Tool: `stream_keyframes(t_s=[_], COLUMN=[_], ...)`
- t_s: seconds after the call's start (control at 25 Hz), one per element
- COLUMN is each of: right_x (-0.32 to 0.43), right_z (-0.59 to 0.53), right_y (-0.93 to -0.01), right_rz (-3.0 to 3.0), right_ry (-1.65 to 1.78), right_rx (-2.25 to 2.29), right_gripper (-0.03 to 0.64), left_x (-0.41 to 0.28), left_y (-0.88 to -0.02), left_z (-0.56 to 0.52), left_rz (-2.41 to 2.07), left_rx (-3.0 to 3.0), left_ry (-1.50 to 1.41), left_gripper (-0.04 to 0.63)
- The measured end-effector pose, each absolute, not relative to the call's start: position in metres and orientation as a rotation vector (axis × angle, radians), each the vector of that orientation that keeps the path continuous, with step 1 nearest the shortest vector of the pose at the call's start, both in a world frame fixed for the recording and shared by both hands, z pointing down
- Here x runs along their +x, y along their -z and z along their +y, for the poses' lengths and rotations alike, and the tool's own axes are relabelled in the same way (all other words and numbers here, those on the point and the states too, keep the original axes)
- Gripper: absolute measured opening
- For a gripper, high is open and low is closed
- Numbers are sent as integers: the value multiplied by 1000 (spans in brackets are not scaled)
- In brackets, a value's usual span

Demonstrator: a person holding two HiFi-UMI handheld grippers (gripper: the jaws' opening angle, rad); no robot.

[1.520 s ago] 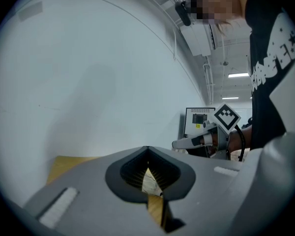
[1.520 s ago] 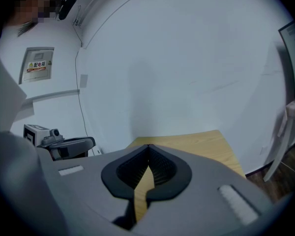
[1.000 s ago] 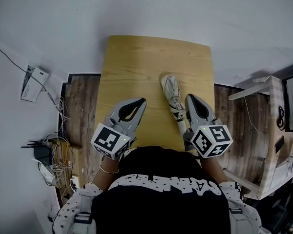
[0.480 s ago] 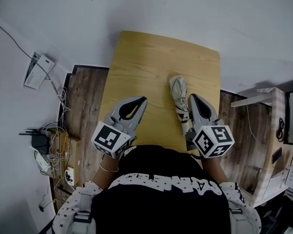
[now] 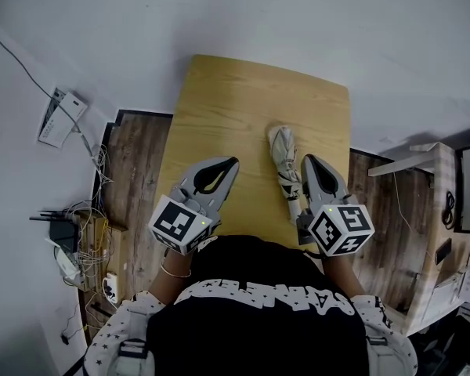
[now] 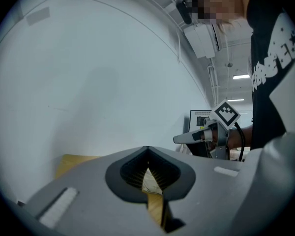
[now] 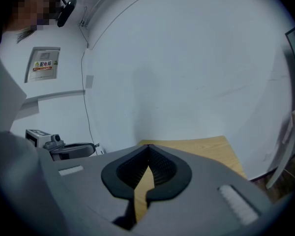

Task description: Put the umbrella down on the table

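Note:
A folded light-coloured umbrella [image 5: 285, 165] lies flat on the wooden table [image 5: 235, 108], lengthwise toward me, right of the middle. My right gripper [image 5: 306, 160] hovers just to its right, jaws shut with nothing between them; its tips [image 7: 148, 147] meet over the tabletop [image 7: 206, 151]. My left gripper [image 5: 232, 163] is over the table's near left part, apart from the umbrella, also shut and empty. Its closed tips [image 6: 147, 149] show in the left gripper view, with a pale bit of umbrella [image 6: 150, 181] seen through the gap behind them. The right gripper's marker cube [image 6: 227, 114] is at the right there.
The table stands against a white wall [image 5: 298, 14]. On the floor to the left lie a router and tangled cables [image 5: 70, 249] and a white box [image 5: 59, 116]. A pale wooden frame [image 5: 435, 210] stands to the right. My dark shirt [image 5: 258, 312] covers the table's near edge.
The head camera's framing has shifted a little. Both grippers stay shut in about the same places, and the umbrella lies where it was.

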State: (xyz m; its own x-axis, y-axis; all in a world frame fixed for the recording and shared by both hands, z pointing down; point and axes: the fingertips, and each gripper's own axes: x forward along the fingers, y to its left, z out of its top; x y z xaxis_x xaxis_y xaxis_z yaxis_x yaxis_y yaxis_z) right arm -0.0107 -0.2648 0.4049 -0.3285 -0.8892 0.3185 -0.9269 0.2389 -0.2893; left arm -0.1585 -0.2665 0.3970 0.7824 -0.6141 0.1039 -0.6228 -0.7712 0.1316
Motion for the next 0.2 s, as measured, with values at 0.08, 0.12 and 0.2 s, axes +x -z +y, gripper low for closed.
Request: stream_keyframes(t_s=[0.08, 0.12, 0.2], right_x=[-10, -9, -10], right_z=[-265, -265, -264], right_y=[-404, -403, -403], right_rz=[-2404, -2406, -2409], right_ry=[-659, -658, -656], right_rx=[1768, 1768, 1766], right_gripper=[12, 12, 12], left_x=[-157, -156, -156], left_y=[-398, -399, -400], left_z=[-263, -262, -261], left_rz=[-975, -974, -975], left_rx=[2814, 2813, 2808], left_ry=[-88, -91, -97], left_gripper=[-5, -6, -6])
